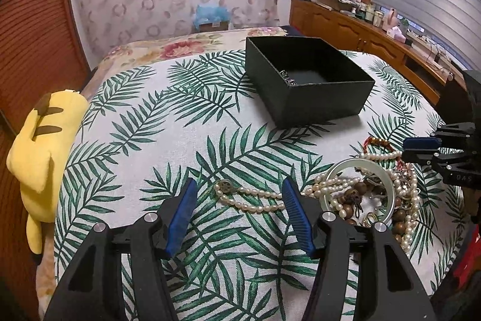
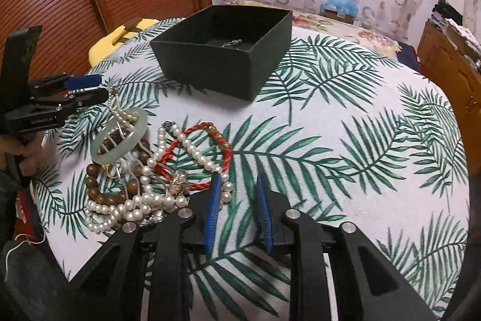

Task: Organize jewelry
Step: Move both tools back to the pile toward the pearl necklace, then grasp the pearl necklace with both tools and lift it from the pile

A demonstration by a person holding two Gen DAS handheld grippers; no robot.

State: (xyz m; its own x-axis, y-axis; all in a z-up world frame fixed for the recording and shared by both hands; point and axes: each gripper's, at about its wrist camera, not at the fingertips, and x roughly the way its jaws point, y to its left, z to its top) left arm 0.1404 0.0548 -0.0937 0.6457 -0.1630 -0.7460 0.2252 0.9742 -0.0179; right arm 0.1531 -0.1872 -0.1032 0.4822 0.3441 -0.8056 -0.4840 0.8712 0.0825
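Black box [image 1: 309,80]: open-topped, on the palm-leaf cloth [image 1: 186,116], well ahead of both your tongs; a small metal piece [image 2: 232,43] lies inside.
Left tongs [image 1: 239,208]: jaws about half open over the cloth, gripping nothing; a pearl strand [image 1: 255,200] runs across the gap between the blue pads [image 1: 180,218], and you cannot tell whether the right pad touches it.
Right tongs [image 2: 236,200]: jaws narrowly apart, nothing between them; the left pad sits just beside the pile's pearls.
Jewelry pile [image 2: 144,167]: between your two tongs, right of the left pair and left of the right pair.
Pile contents: pale green bangle [image 2: 120,137], red cord bracelet [image 2: 195,146], wooden beads [image 2: 99,188], tangled pearls.
Plush [image 1: 45,146]: yellow, at the bed's edge, far left of your left tongs.
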